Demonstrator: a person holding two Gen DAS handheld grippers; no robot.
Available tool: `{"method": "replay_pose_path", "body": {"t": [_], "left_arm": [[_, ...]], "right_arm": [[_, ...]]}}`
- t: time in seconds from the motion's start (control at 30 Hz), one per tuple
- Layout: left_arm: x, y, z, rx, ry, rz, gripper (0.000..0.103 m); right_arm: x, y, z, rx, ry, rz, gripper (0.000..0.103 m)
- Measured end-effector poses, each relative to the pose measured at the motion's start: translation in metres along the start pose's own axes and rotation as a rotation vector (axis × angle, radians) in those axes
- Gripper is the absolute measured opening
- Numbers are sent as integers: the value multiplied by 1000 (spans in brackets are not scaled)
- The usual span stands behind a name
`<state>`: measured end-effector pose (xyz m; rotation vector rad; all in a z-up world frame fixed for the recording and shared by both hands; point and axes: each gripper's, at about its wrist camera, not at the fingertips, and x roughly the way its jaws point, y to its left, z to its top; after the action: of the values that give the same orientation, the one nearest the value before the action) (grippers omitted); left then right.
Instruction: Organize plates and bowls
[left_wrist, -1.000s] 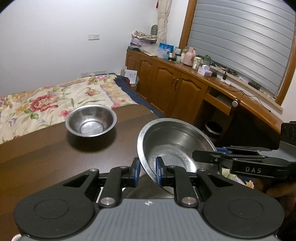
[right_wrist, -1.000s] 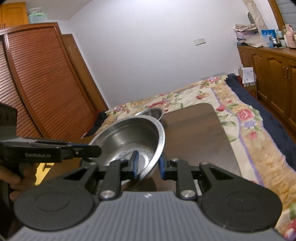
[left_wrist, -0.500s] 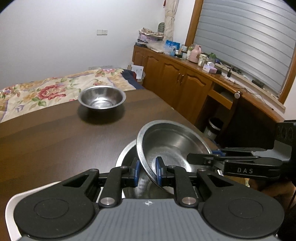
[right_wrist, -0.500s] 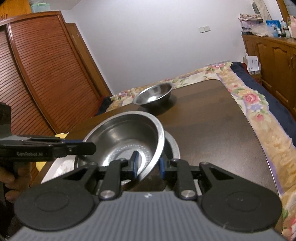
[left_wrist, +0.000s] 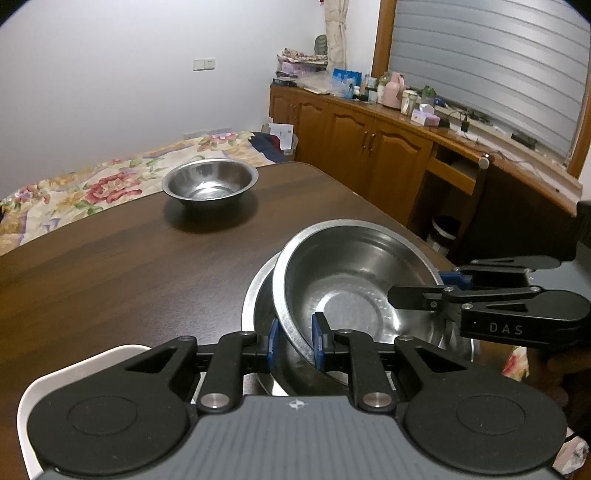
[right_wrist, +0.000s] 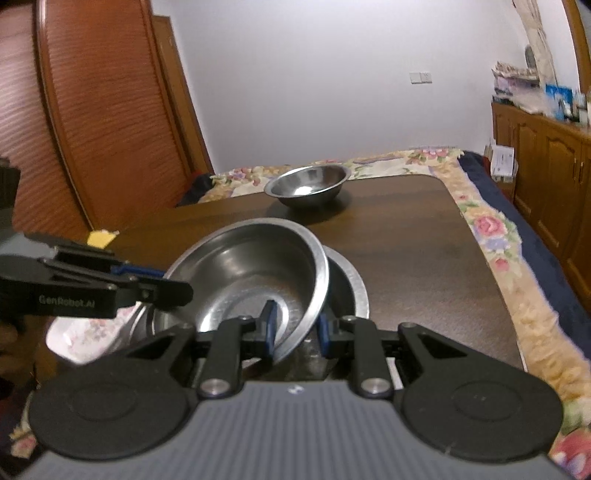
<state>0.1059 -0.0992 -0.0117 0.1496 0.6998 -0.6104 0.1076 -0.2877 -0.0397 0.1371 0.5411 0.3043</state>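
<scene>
A steel bowl (left_wrist: 351, 291) (right_wrist: 240, 262) is held by its rim from two sides. My left gripper (left_wrist: 295, 339) is shut on its near rim, and my right gripper (right_wrist: 297, 326) is shut on the opposite rim. The bowl tilts inside a wider steel bowl (left_wrist: 258, 295) (right_wrist: 352, 284) standing on the dark wooden table (left_wrist: 110, 277). Whether the two bowls touch is hidden. A smaller steel bowl (left_wrist: 210, 181) (right_wrist: 308, 182) stands alone at the table's far end. The right gripper (left_wrist: 406, 293) shows from the side in the left wrist view, and the left gripper (right_wrist: 177, 291) in the right wrist view.
A white dish (left_wrist: 74, 373) with a floral pattern (right_wrist: 85, 332) lies beside the wide bowl at the table's near edge. Beyond the table is a bed with a floral cover (right_wrist: 491, 236). Wooden cabinets (left_wrist: 369, 147) line the right wall.
Both grippers have carried the held bowl down and toward the table; it was in the air a second ago and now sits tilted inside the wider bowl. Both grips are unchanged.
</scene>
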Motion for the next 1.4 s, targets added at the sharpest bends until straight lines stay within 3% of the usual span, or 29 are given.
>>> {"method": "replay_pose_path", "body": {"t": [0.83, 1.1, 1.33, 1.4], "left_arm": [[1, 2, -9, -12, -13, 7, 20], [-2, 3, -12, -24, -33, 12, 20], [-2, 3, -10, -29, -38, 13, 20], [-3, 4, -9, -33, -47, 9, 20]], "right_arm": [[3, 12, 6, -174, 66, -20, 24], [3, 16, 6, -217, 82, -35, 16], [7, 18, 10, -228, 91, -47, 17], [6, 17, 11, -220, 78, -50, 22]]}}
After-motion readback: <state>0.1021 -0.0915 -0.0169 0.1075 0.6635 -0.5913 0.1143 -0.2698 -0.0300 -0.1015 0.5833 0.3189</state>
